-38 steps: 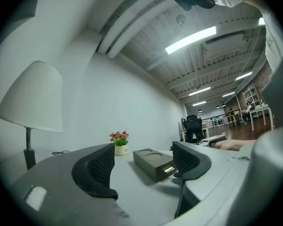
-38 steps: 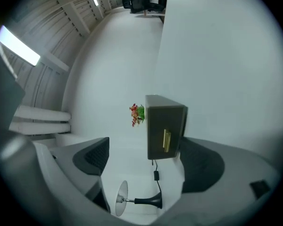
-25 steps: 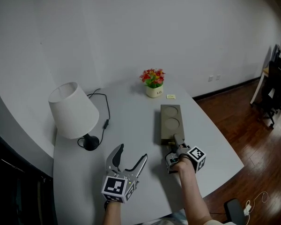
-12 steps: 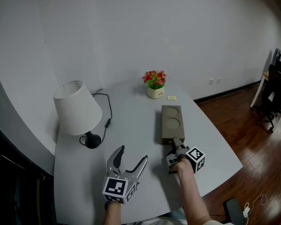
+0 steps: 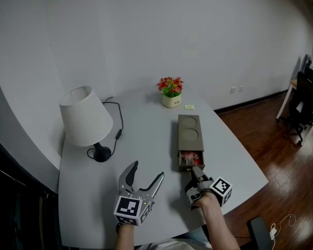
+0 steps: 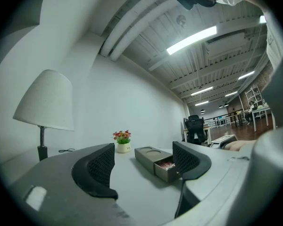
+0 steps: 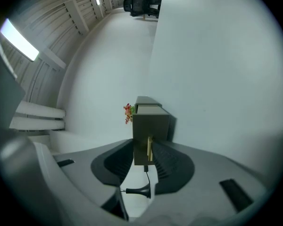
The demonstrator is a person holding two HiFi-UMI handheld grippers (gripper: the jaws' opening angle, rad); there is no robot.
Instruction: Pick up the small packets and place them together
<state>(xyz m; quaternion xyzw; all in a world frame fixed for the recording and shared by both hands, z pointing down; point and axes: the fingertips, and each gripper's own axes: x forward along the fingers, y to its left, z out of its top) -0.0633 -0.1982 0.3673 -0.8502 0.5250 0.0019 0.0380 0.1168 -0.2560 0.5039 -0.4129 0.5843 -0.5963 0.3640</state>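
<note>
Grey table (image 5: pixel 146 134): right gripper (image 5: pixel 195 170) jaws, just closing, clamp open drawer's (image 5: pixel 191 166) handle (image 7: pixel 149 149); red packets (image 5: pixel 189 158) inside. Left gripper (image 5: pixel 147 170) gapes wide, empty.

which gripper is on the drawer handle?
The right gripper: its jaws, just closing, pinch the drawer handle. The left gripper hangs open over the table with nothing between its jaws.
</note>
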